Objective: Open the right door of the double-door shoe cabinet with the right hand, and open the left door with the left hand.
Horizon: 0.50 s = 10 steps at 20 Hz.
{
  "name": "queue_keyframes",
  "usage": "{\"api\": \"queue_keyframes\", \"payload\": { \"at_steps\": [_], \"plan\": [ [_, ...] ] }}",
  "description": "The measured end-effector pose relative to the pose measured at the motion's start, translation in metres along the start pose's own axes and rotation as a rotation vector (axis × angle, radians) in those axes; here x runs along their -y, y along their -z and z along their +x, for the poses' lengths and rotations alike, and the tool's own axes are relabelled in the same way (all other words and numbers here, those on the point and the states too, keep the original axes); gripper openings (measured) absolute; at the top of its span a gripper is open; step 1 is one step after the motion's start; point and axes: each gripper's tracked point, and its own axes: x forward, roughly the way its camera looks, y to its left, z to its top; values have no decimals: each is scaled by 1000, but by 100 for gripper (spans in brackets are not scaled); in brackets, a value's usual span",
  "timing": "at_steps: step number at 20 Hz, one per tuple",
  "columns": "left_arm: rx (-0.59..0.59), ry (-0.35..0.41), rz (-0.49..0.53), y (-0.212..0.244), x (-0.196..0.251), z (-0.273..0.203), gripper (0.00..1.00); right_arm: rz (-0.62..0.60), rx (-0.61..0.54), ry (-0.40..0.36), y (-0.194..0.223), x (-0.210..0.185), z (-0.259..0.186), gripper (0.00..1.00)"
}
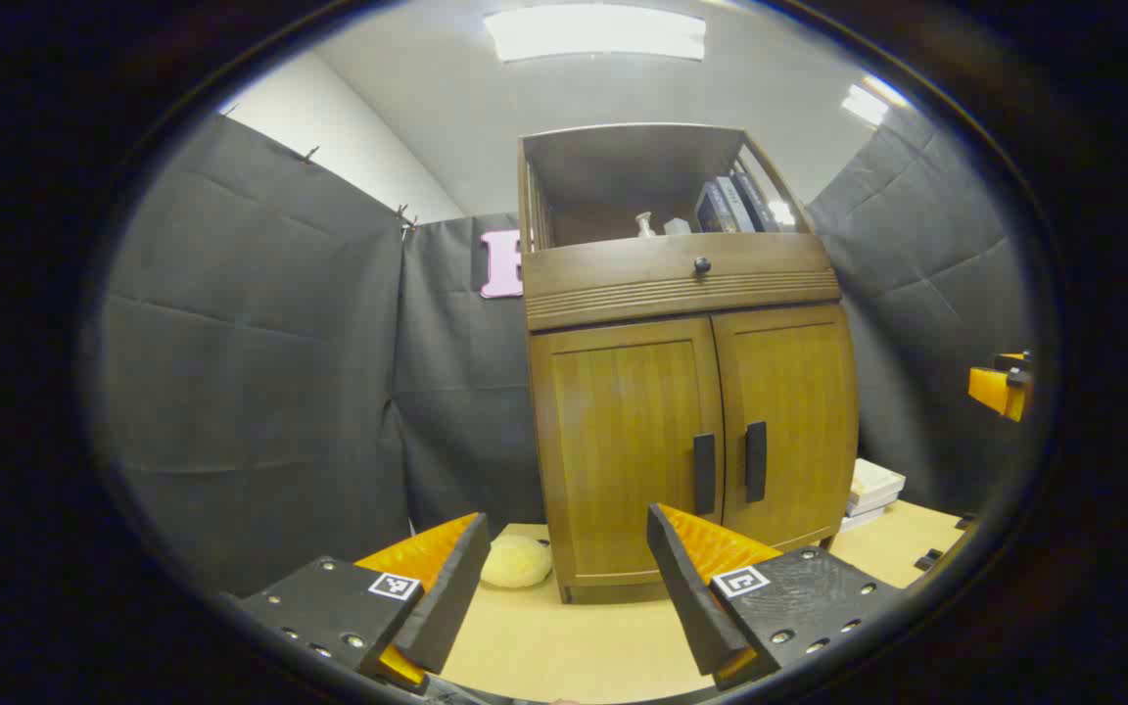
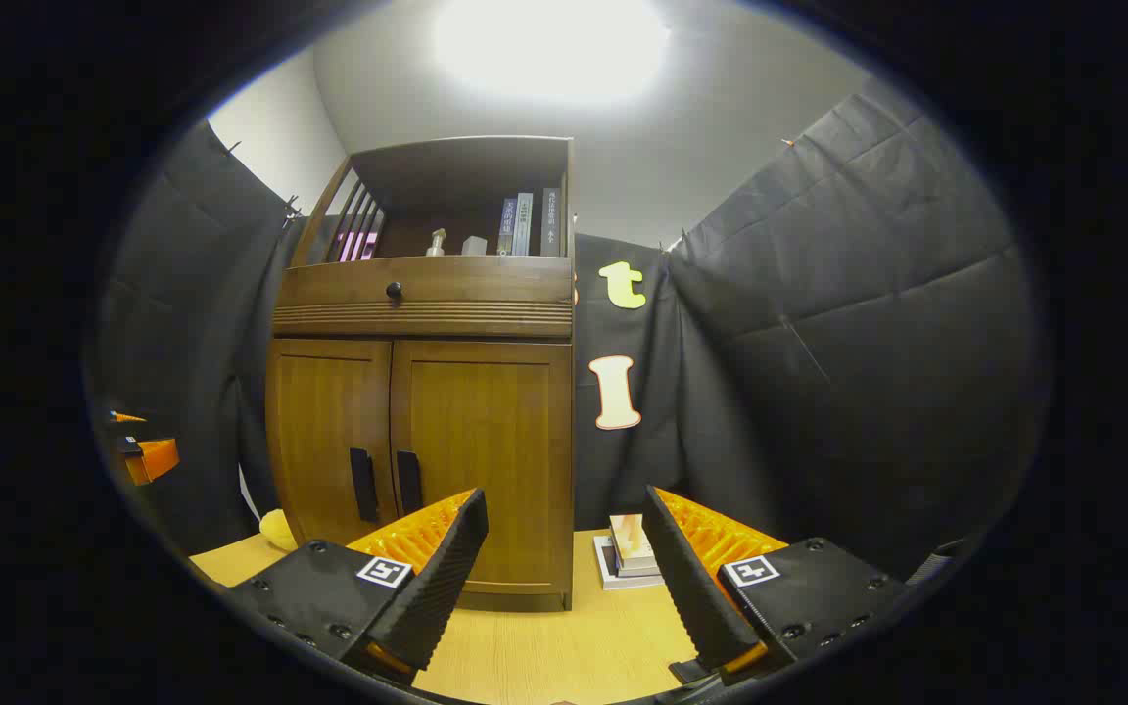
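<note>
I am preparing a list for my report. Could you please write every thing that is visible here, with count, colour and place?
shoe cabinet: 1, brown wood, on the table, both doors closed
door handles: 2, dark, beside the middle seam
drawer knob: 1, dark, above the doors
books: several, dark, on the top shelf
stacked books: 1 pile, pale, right of the cabinet
round soft object: 1, pale yellow, left of the cabinet
table: 1, light wood
left gripper: open, short of the cabinet
right gripper: open, short of the cabinet

Each gripper's mount is a black plate studded with silver screws. A square black-and-white marker sits on every plate, above ribbed orange backing.
</note>
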Motion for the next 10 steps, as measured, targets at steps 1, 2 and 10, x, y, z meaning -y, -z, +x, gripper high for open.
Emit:
{"api": "queue_keyframes", "payload": {
  "at_steps": [1,2,10],
  "plan": [
    [0,1,-2,-1,0,0,94,0,1,-1,0,0,0,100],
    [1,0,-3,-2,0,-1,94,-3,1,-1,-1,0,0,99],
    [11,-3,12,-6,-2,-1,94,15,2,-11,0,-4,2,100]
  ]
}}
